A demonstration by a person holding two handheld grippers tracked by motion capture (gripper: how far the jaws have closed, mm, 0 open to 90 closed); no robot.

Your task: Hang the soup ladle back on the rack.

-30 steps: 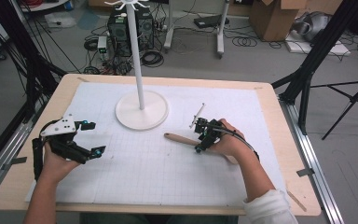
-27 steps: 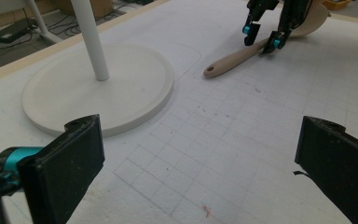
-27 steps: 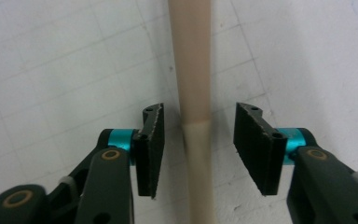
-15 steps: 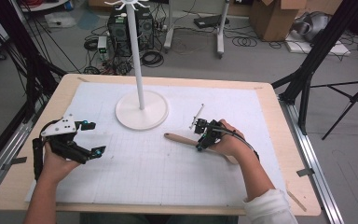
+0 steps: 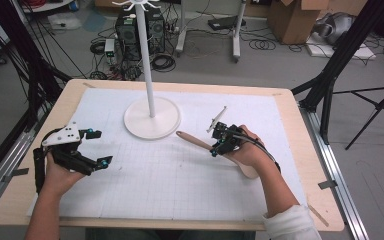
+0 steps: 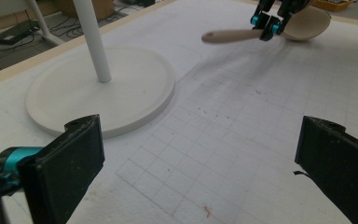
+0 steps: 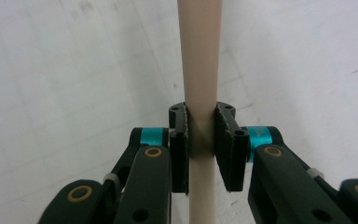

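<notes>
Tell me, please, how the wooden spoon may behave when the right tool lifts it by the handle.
The wooden spoon looks stiff, so it should not bend. The right tool has just closed its jaws on the round, smooth handle, so the spoon may turn in the grip. The bowl lies off to one side of the grip and could sag downward.

Your counter [image 5: 305, 165] is pale wood under a white gridded mat [image 5: 180, 170], with metal rails [image 5: 337, 175] along both sides. Beyond it you have a grey floor [image 5: 280, 65] strewn with cables [image 5: 162, 60], a computer tower [image 5: 130, 30], cardboard boxes [image 5: 295, 17] and black tripod legs [image 5: 380, 95].
</notes>
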